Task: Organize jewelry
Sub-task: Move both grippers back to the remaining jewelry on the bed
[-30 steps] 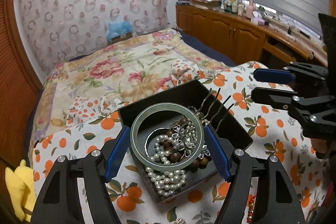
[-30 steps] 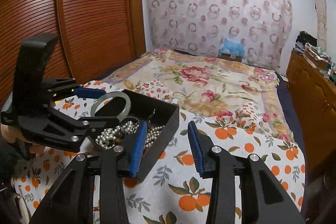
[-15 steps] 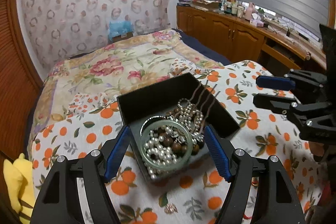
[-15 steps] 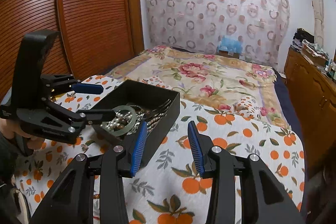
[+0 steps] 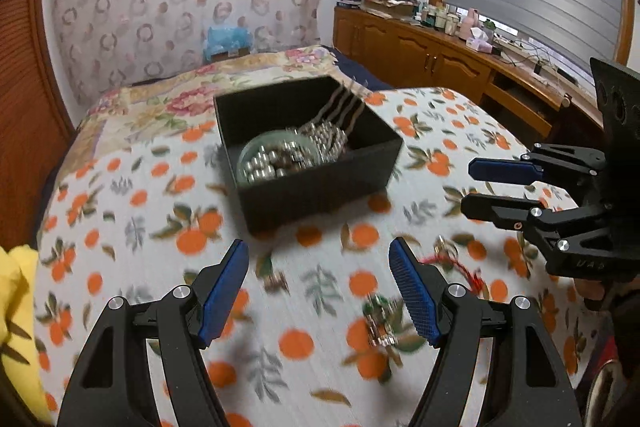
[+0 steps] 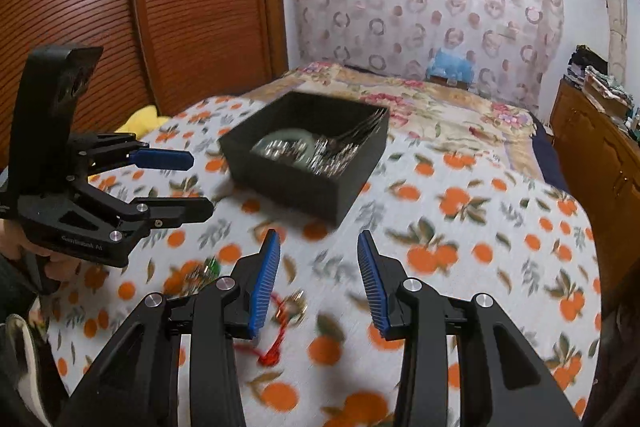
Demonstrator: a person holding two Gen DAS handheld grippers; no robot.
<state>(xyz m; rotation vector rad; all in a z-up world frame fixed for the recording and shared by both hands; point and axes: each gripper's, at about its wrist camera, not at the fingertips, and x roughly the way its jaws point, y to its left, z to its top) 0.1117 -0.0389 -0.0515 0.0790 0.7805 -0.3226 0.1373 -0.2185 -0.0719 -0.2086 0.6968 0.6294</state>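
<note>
In the left wrist view, the left gripper [image 5: 319, 285] fills the bottom of the frame; its fingers [image 5: 224, 285] with ribbed blue pads are spread wide, and nothing is between them. Above them, in the centre, a black rectangular box [image 5: 320, 187] with matte walls stands on the surface [image 5: 120, 211], which is covered by a white cloth printed with oranges. Inside the box lie a smooth pale green bangle [image 5: 276, 143], shiny round pearl beads [image 5: 264, 163] and thin wavy metal hairpins [image 5: 344, 103]. Small blurred jewelry pieces [image 5: 380, 323] and a red cord [image 5: 452, 263] lie loose on the cloth at lower right. The right gripper [image 5: 468, 185] is at the right edge, its fingers apart and empty.

In the right wrist view, the right gripper [image 6: 318, 281] is at the bottom, fingers [image 6: 264, 283] partly spread with only cloth between them. The box [image 6: 320, 191] is at centre, the bangle [image 6: 296, 139] within. The left gripper [image 6: 202, 185] is at the left, spread and empty.
</note>
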